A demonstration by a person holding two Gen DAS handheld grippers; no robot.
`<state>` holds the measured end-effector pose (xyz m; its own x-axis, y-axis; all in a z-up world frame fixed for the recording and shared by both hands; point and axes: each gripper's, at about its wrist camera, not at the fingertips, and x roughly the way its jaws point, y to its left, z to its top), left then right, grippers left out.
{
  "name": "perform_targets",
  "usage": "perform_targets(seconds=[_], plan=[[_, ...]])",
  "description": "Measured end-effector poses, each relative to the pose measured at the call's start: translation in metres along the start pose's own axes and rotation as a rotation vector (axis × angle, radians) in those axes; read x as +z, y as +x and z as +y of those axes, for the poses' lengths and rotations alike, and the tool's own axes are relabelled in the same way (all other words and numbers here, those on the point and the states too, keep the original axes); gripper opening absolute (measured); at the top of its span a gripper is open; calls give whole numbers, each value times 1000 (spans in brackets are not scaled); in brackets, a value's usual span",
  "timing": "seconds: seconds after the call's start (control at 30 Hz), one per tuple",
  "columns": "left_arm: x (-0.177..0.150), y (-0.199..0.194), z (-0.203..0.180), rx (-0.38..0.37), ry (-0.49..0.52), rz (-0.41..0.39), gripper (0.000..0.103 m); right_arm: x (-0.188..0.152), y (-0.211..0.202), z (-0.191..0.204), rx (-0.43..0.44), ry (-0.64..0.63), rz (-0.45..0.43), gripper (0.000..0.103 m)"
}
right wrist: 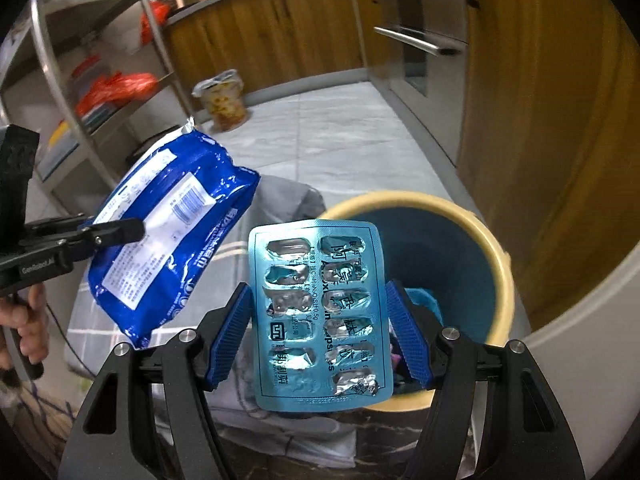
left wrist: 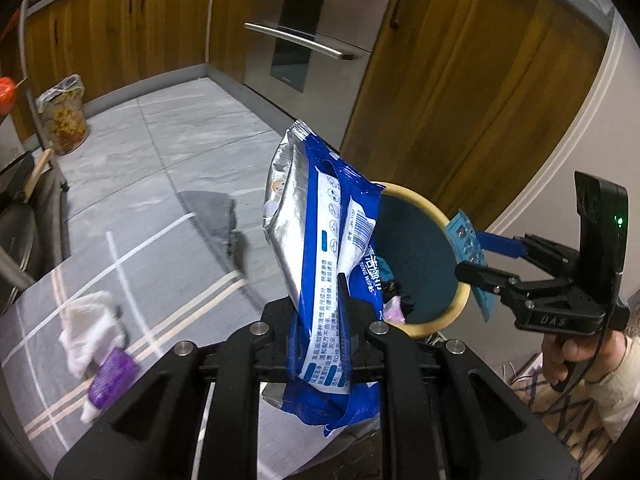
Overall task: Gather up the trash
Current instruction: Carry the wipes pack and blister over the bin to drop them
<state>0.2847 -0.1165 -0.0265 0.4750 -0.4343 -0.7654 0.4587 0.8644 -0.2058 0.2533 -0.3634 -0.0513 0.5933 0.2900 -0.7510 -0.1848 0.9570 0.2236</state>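
Note:
My left gripper (left wrist: 342, 312) is shut on a blue and silver wipes packet (left wrist: 320, 248), held upright just left of the bin's mouth; the packet shows in the right wrist view (right wrist: 168, 240) too. My right gripper (right wrist: 318, 320) is shut on an empty teal blister pack (right wrist: 316, 312), held at the near rim of the bin (right wrist: 496, 248). The bin is teal inside with a cream rim (left wrist: 424, 204) and holds some trash. In the left wrist view the right gripper (left wrist: 480, 256) holds the blister pack (left wrist: 468, 248) at the bin's right edge.
A crumpled white tissue with a purple wrapper (left wrist: 100, 352) lies on the striped surface at the left. An instant-noodle cup (left wrist: 66, 120) stands on the tiled floor by wooden cabinets (left wrist: 460, 80). A metal shelf rack (right wrist: 80, 80) is at the left. A grey cloth (right wrist: 288, 200) lies beside the bin.

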Motion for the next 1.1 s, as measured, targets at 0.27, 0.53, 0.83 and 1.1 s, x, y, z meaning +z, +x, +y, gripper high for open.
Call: perform_targets(seconds=[0.27,0.53,0.83,1.1], plan=[[11,39,-31,11,31,2,15,-4,18,-41,-38,95,18,69],[20,86,-53,-6,45,51,16,-6,44,-66,-63,177,58,70],[18,123,-63,22,76,100,16,-6,64,-85,-77,236,89,70],[16,138,-75,31,92,125,18,-14,66,-88,-79,235,104,70]])
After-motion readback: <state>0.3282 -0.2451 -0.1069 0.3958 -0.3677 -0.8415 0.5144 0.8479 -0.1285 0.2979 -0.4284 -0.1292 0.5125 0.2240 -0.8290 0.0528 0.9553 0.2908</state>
